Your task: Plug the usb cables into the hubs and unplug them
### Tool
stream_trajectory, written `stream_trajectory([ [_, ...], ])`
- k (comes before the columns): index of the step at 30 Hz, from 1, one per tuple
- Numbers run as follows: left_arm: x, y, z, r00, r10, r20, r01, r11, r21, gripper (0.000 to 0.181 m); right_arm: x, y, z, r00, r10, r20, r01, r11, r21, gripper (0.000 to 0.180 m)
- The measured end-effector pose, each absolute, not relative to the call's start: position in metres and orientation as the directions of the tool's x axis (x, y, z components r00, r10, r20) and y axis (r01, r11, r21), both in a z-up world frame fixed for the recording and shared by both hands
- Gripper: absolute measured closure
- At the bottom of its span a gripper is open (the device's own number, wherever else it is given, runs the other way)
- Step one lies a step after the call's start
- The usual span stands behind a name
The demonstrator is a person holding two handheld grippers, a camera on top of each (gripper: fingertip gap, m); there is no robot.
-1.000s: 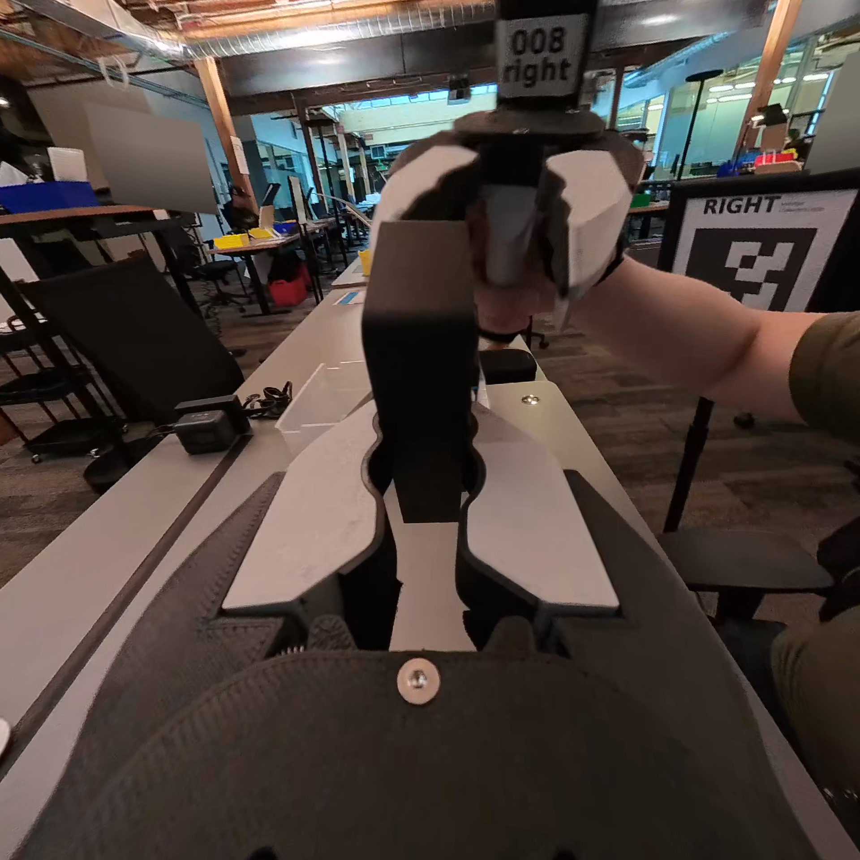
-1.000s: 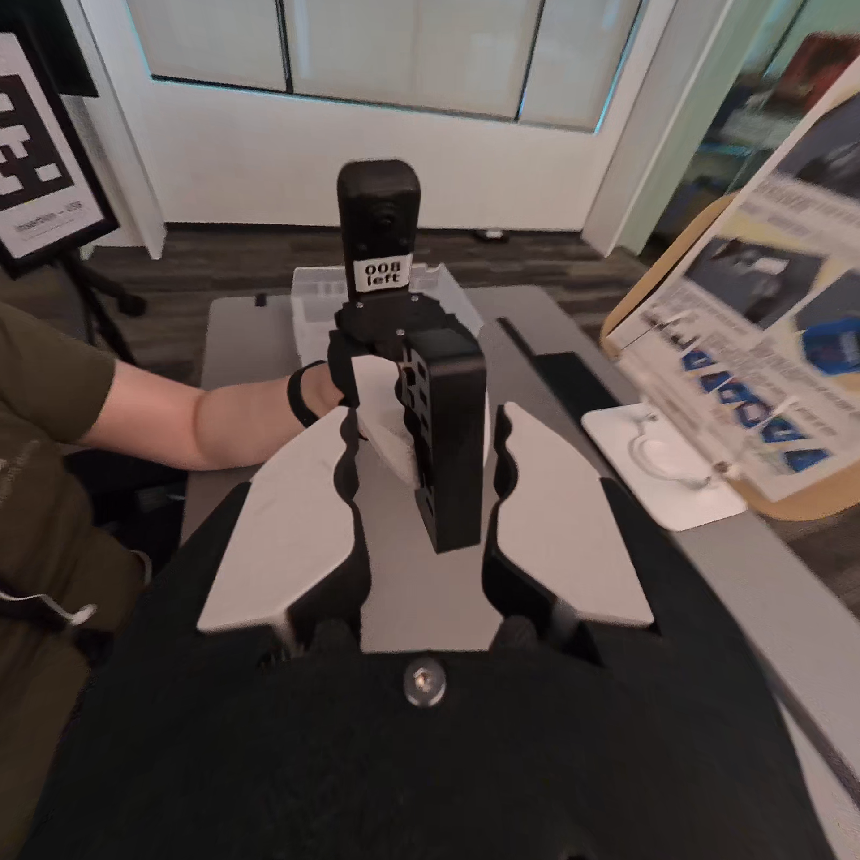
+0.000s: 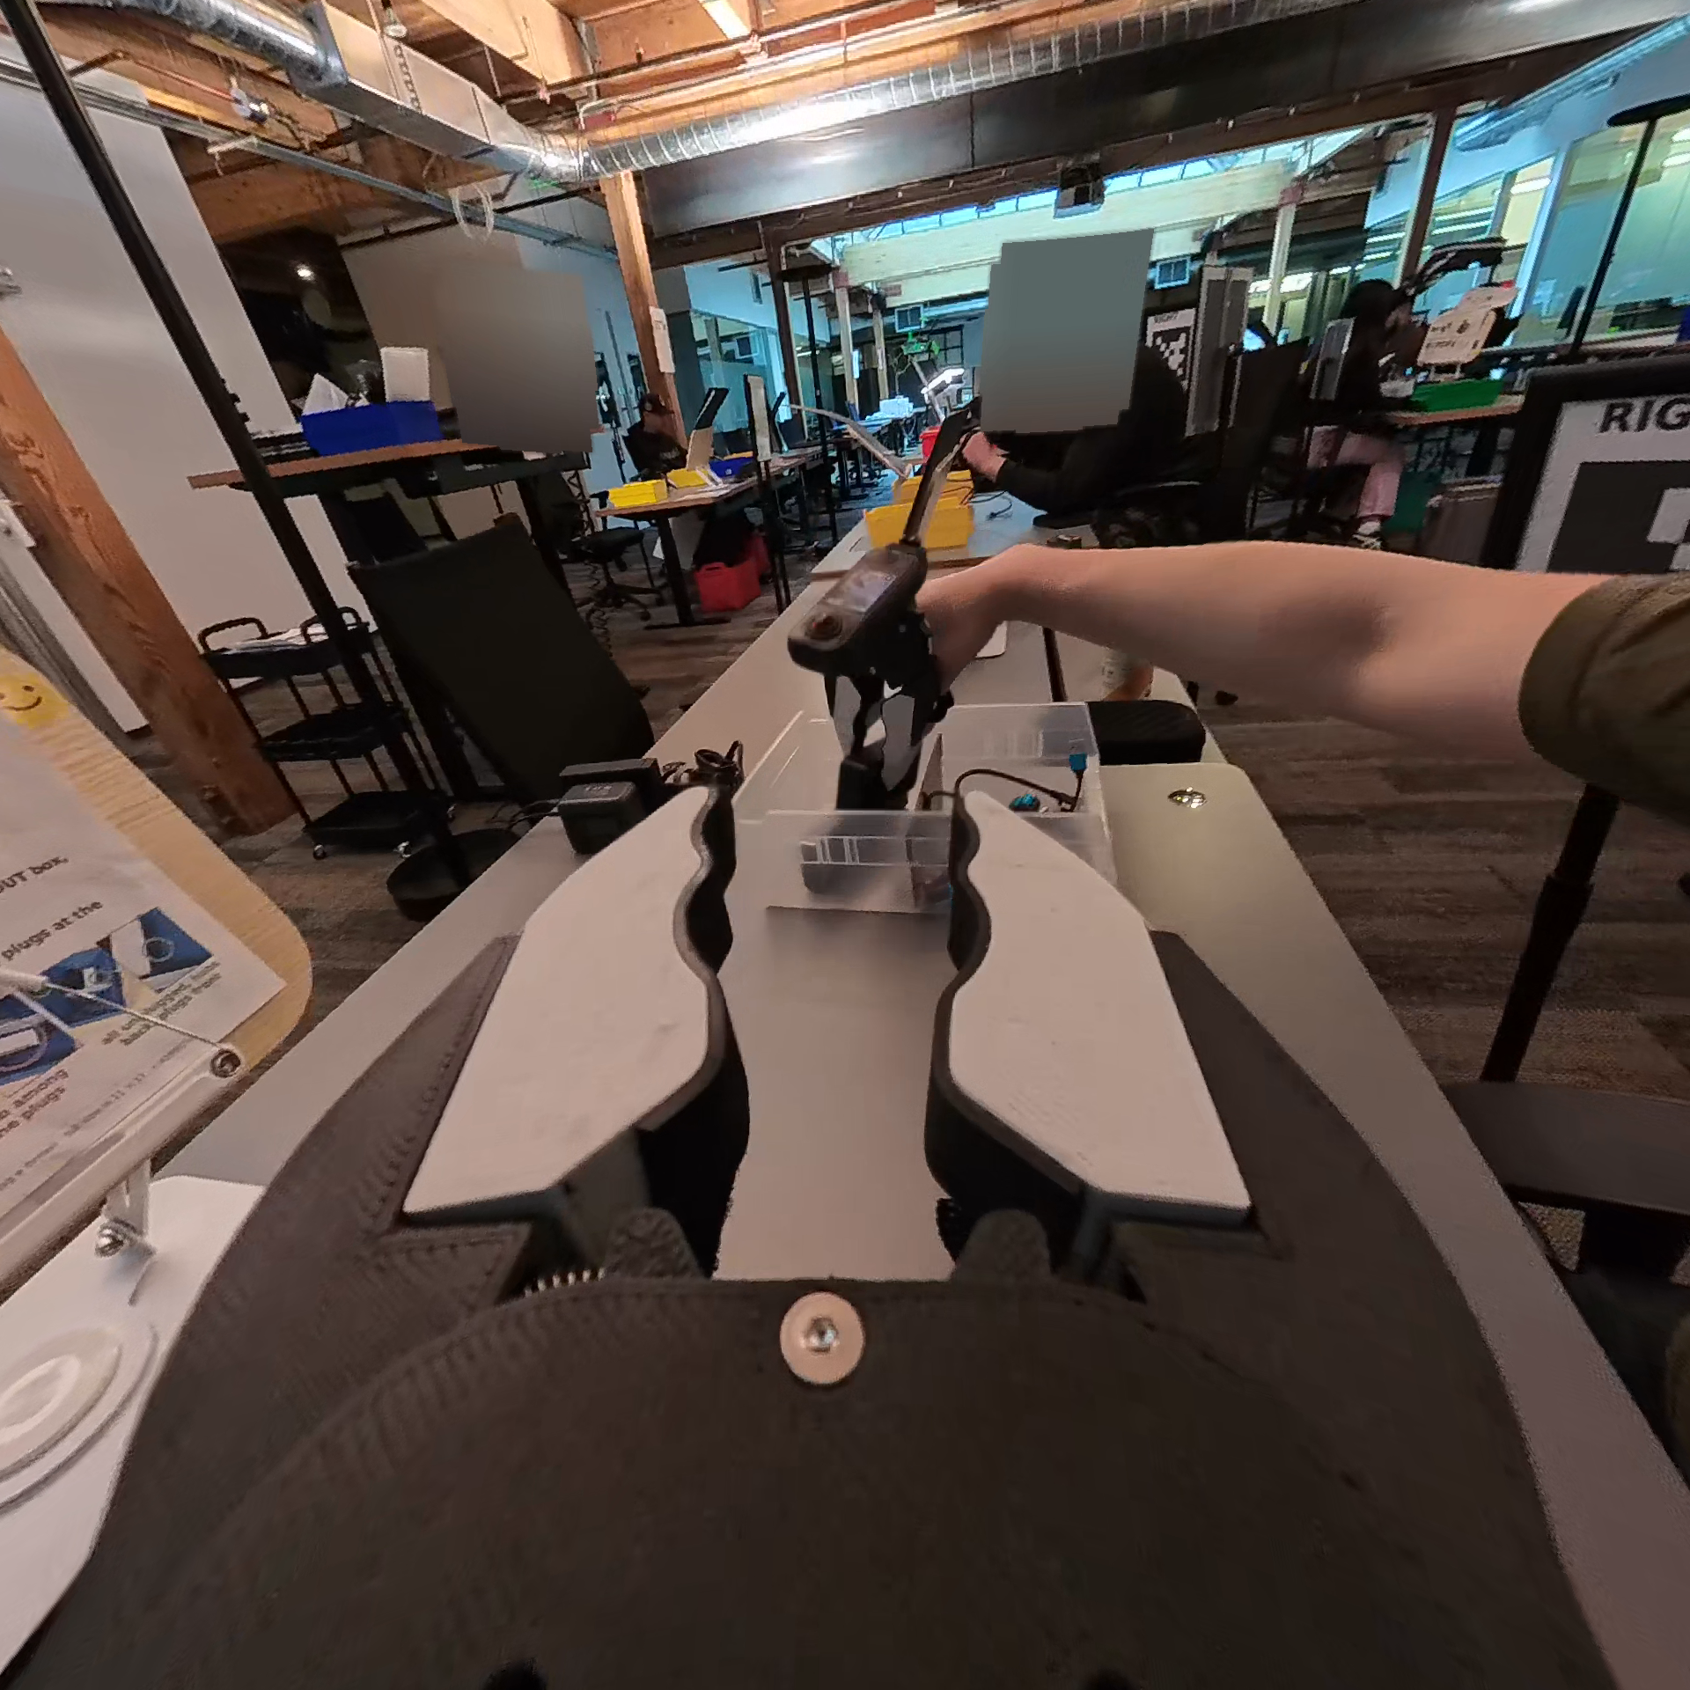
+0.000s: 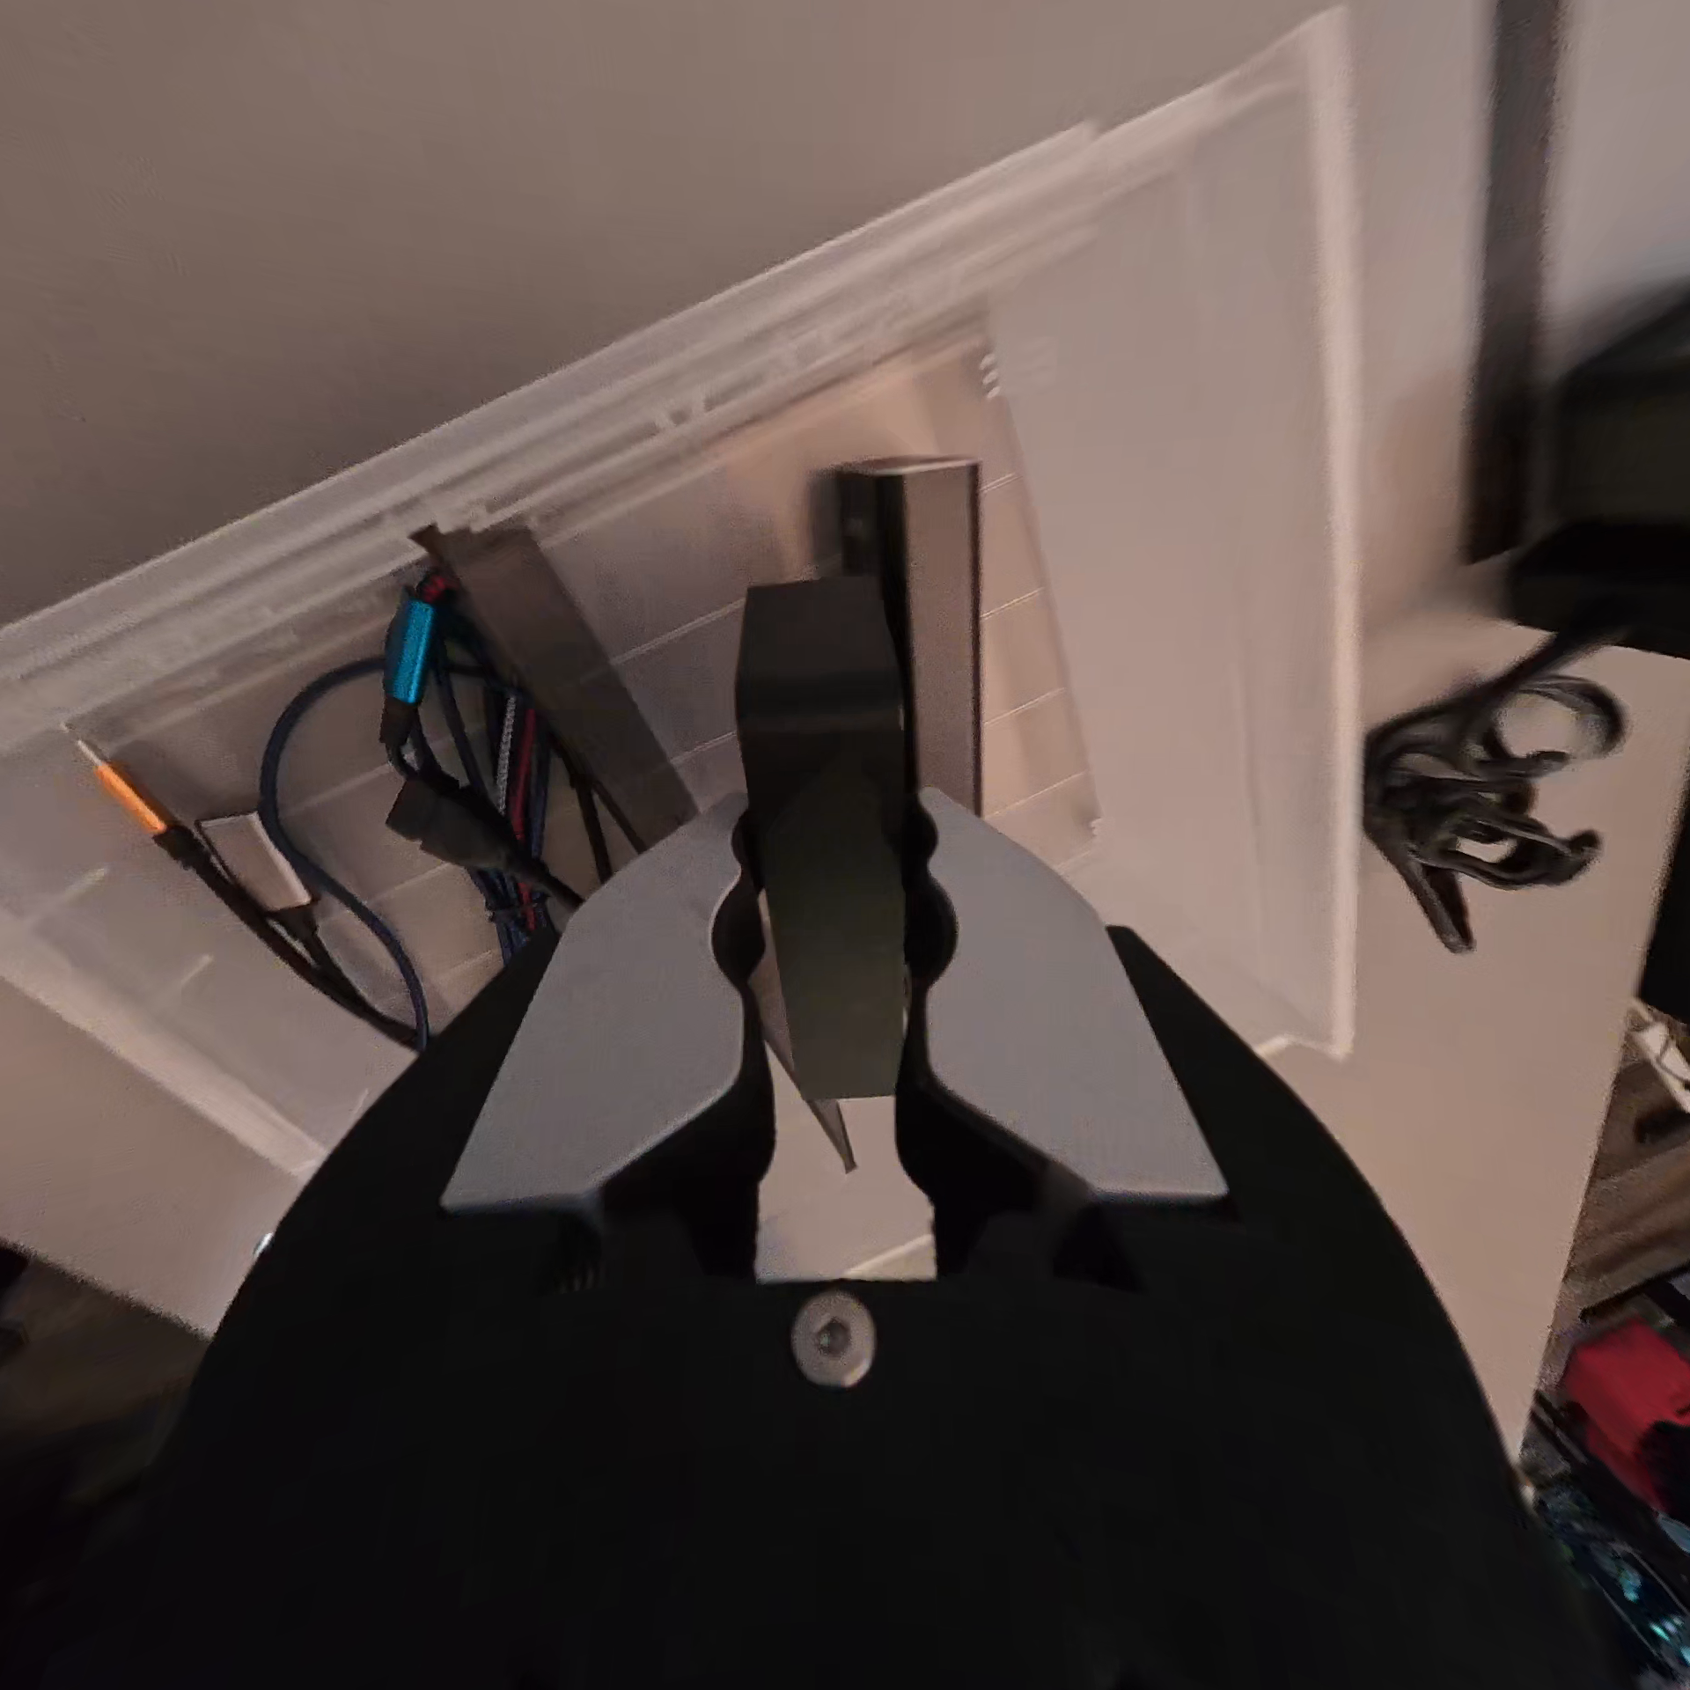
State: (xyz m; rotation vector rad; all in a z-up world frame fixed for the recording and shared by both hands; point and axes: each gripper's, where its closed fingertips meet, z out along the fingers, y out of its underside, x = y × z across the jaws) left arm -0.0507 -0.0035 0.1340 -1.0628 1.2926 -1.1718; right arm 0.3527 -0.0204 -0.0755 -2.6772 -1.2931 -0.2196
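Grey tabletop (image 3: pixel 1299 960) ran away from my tongs toward a clear plastic bin (image 3: pixel 1033 741), with an open workshop of desks and chairs behind it.

Off to the left of my left tongs (image 3: pixel 837 914) stood a laminated instruction sheet (image 3: pixel 101 997) on a stand, and farther ahead a small black power brick (image 3: pixel 599 809) lay at the table's edge. My left tongs hung released, fingers well apart, nothing between them, pointed along the table at the bin. Beyond their tips my right tongs (image 3: pixel 869 745) reached down into the bin, my forearm (image 3: pixel 1235 631) stretched out from the right.

From my right tongs (image 4: pixel 832 878) I looked almost straight down into the bin (image 4: pixel 1189 457). To their left lay the loose cables: an orange-tipped plug (image 4: pixel 128 796), a blue cable (image 4: pixel 402 924) with a bright blue plug (image 4: pixel 410 663), and a dark bundle. Just left of centre a grey hub (image 4: pixel 585 695) leaned in the bin; ahead and slightly right another dark hub (image 4: pixel 942 631) stood. My right tongs were clenched on a black hub (image 4: pixel 823 823), held upright over the bin floor. Outside the bin, far right, a coil of black cord (image 4: pixel 1500 796) lay on the table.

No cable sat in the hub I held. I judged that hub either finished with or not yet started; I could not tell which.
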Motion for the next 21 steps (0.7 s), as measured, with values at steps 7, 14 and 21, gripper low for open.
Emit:
stream_trajectory([
  [7, -0.046, 0.005, 0.125, -0.034, -0.99, -0.137, -0.005, 0.137, -0.991, 0.137, 0.351, -0.014, -0.111, 0.575, 0.813, 0.093, 0.817, -0.577, 0.001, 0.152],
  [14, -0.044, 0.007, 0.122, -0.035, -0.991, -0.133, -0.02, 0.133, -0.991, 0.137, 0.359, -0.023, -0.127, 0.587, 0.808, 0.052, 0.808, -0.588, 0.02, 0.151],
  [21, -0.046, 0.006, 0.124, -0.037, -0.99, -0.137, -0.014, 0.137, -0.99, 0.136, 0.361, -0.019, -0.132, 0.591, 0.799, 0.108, 0.803, -0.596, 0.016, 0.151],
])
